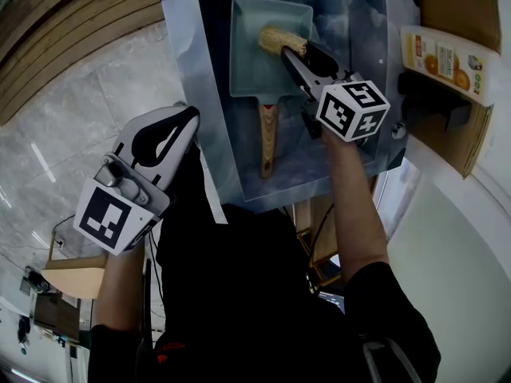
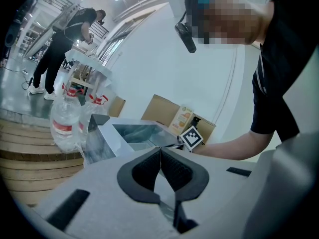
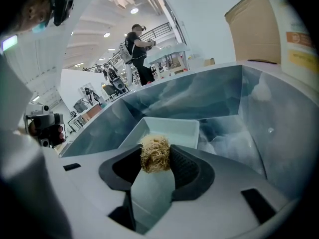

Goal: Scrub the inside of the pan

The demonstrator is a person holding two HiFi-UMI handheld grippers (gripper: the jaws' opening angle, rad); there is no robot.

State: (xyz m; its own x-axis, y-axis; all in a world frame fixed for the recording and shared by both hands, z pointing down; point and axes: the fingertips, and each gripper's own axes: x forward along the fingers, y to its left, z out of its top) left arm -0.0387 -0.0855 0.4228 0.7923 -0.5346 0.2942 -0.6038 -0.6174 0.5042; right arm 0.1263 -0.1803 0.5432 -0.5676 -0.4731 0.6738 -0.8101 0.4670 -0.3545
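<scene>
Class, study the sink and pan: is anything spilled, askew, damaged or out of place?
Nothing stands out. The pan lies flat in the sink, no spill visible; the right tongs grip a fibrous scrubber at its far edge; the left tongs are shut, empty, outside the sink.

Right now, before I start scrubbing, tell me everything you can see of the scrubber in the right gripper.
The scrubber is a tan, straw-coloured wad of coarse, tangled fibres, loofah-like. In the head view it looks like a short roll lying crosswise. The right gripper is shut on it, one pad on either side. It is held over the far right corner of the pale green rectangular pan, which lies in the steel sink. Whether it touches the pan's floor cannot be told.
</scene>
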